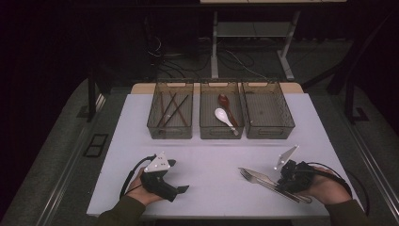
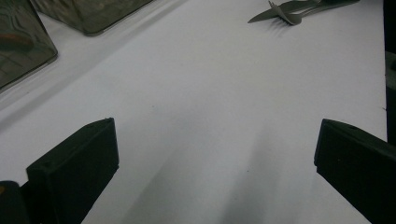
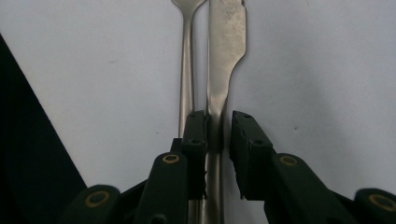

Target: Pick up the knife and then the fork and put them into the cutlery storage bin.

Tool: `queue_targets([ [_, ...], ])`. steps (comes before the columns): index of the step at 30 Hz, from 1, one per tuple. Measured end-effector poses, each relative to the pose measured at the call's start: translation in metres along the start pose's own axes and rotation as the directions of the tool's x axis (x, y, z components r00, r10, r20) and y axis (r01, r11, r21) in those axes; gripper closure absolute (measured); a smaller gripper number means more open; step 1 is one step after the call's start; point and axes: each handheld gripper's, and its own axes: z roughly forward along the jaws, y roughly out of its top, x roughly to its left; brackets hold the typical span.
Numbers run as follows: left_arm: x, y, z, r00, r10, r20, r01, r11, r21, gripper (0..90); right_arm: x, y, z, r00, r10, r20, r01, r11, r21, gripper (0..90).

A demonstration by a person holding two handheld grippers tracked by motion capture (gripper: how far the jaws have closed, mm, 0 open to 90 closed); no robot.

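Observation:
A metal knife (image 1: 258, 176) and a fork (image 1: 245, 175) lie side by side on the white table (image 1: 211, 150) at the front right. The right gripper (image 1: 278, 182) reaches along them from the person's right hand. In the right gripper view its jaws (image 3: 219, 122) stand narrowly around the knife (image 3: 223, 56) handle, the left pad against it and a slim gap at the right pad; the fork (image 3: 187, 70) lies just outside the left jaw. The left gripper (image 1: 178, 175) rests at the front left, its jaws (image 2: 217, 122) wide open over bare table.
Three clear bins stand in a row at the back: the left bin (image 1: 170, 134) holds brown chopsticks (image 1: 171, 109), the middle bin (image 1: 221, 135) a brown spoon (image 1: 223, 100) and a white spoon (image 1: 221, 114), the right bin (image 1: 270, 134) nothing. Floor, cables and desk legs lie beyond.

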Motion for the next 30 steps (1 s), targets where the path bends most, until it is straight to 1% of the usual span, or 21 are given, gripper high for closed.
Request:
queue_targets([
  [1, 0.0, 0.0, 0.0, 1.0, 0.0, 0.0, 0.0, 1.0, 0.0, 0.0, 0.001, 0.001, 0.0, 1.0, 0.006, 0.0, -0.006, 1.0, 0.01, 76.0],
  [2, 0.0, 0.0, 0.0, 1.0, 0.0, 0.0, 0.0, 1.0, 0.0, 0.0, 0.0, 0.002, 0.001, 1.0, -0.002, -0.001, 0.002, 1.0, 0.011, 76.0],
  [4, 0.0, 0.0, 0.0, 1.0, 0.0, -0.001, 0.0, 1.0, 0.0, 0.0, 0.001, 0.004, 0.001, 1.0, 0.001, 0.0, -0.001, 1.0, 0.025, 76.0],
  [5, 0.0, 0.0, 0.0, 1.0, 0.0, -0.002, 0.0, 1.0, 0.001, 0.0, 0.0, 0.004, 0.002, 1.0, -0.009, 0.0, 0.009, 1.0, 0.029, 76.0],
  [6, 0.0, 0.0, 0.0, 1.0, -0.001, -0.002, 0.001, 1.0, 0.0, 0.0, 0.0, 0.005, 0.002, 1.0, -0.003, 0.001, 0.003, 0.999, 0.035, 76.4],
  [7, 0.0, 0.0, 0.0, 1.0, 0.0, -0.002, 0.0, 1.0, 0.0, 0.0, 0.0, 0.006, 0.003, 0.9999, -0.009, 0.005, 0.009, 0.999, 0.039, 76.8],
  [8, 0.0, 0.0, 0.0, 1.0, 0.001, -0.002, -0.001, 1.0, 0.0, 0.0, 0.001, 0.007, 0.004, 1.0, 0.0, 0.002, 0.0, 0.999, 0.046, 77.2],
  [9, 0.0, 0.0, 0.0, 1.0, 0.0, -0.002, 0.0, 1.0, 0.0, 0.0, 0.0, 0.008, 0.004, 0.9999, -0.007, 0.009, 0.006, 0.999, 0.05, 77.7],
  [11, 0.0, 0.0, 0.0, 1.0, 0.0, -0.002, 0.0, 1.0, 0.002, 0.0, -0.001, 0.009, 0.005, 0.9999, -0.005, 0.009, 0.004, 0.998, 0.059, 78.2],
  [12, 0.0, 0.0, 0.0, 1.0, 0.0, -0.002, 0.0, 1.0, 0.0, 0.0, -0.001, 0.01, 0.005, 0.9999, -0.011, 0.007, 0.01, 0.998, 0.06, 78.2],
  [13, 0.0, 0.0, 0.0, 1.0, -0.001, 0.0, 0.001, 1.0, 0.001, 0.0, -0.001, 0.011, 0.005, 1.0, -0.004, 0.007, 0.004, 0.998, 0.068, 78.3],
  [14, 0.0, 0.0, 0.0, 1.0, -0.001, -0.001, 0.001, 1.0, 0.002, 0.0, -0.001, 0.012, 0.005, 0.9999, 0.012, -0.009, -0.011, 0.997, 0.072, 78.3],
  [15, 0.0, 0.0, 0.001, 1.0, -0.002, -0.001, 0.002, 1.0, 0.001, 0.0, -0.002, 0.013, 0.006, 1.0, 0.006, 0.002, -0.007, 0.997, 0.082, 78.4],
  [16, 0.0, 0.0, 0.001, 1.0, -0.001, -0.001, 0.001, 1.0, 0.001, 0.0, -0.003, 0.014, 0.006, 1.0, 0.006, 0.002, -0.006, 0.996, 0.091, 78.5],
  [18, 0.0, 0.0, 0.001, 1.0, -0.003, -0.001, 0.003, 1.0, 0.0, 0.0, -0.003, 0.016, 0.007, 0.9994, 0.032, -0.008, -0.031, 0.994, 0.107, 78.6],
  [20, 0.0, 0.0, 0.001, 1.0, -0.003, -0.001, 0.003, 1.0, 0.0, 0.0, -0.002, 0.019, 0.007, 0.9994, 0.033, -0.004, -0.033, 0.991, 0.127, 78.6],
  [21, 0.0, 0.0, 0.001, 1.0, -0.003, -0.001, 0.003, 1.0, 0.0, 0.0, -0.001, 0.021, 0.008, 0.9991, 0.042, 0.007, -0.043, 0.989, 0.138, 78.8],
  [22, 0.0, 0.0, 0.001, 1.0, -0.003, -0.001, 0.003, 1.0, 0.0, 0.0, -0.001, 0.022, 0.008, 0.9992, 0.039, 0.003, -0.039, 0.989, 0.142, 79.2],
  [23, 0.0, 0.0, 0.001, 1.0, -0.003, -0.001, 0.003, 1.0, 0.0, 0.0, -0.001, 0.023, 0.008, 0.9992, 0.033, 0.023, -0.037, 0.987, 0.156, 79.6],
  [25, 0.0, 0.0, 0.002, 1.0, -0.002, -0.001, 0.002, 1.0, 0.002, 0.0, 0.001, 0.025, 0.009, 0.9992, 0.037, 0.015, -0.039, 0.986, 0.163, 80.0],
  [30, 0.0, 0.0, 0.001, 1.0, -0.002, -0.001, 0.002, 1.0, 0.0, 0.0, 0.003, 0.028, 0.009, 0.9988, 0.04, 0.03, -0.044, 0.982, 0.185, 80.6],
])
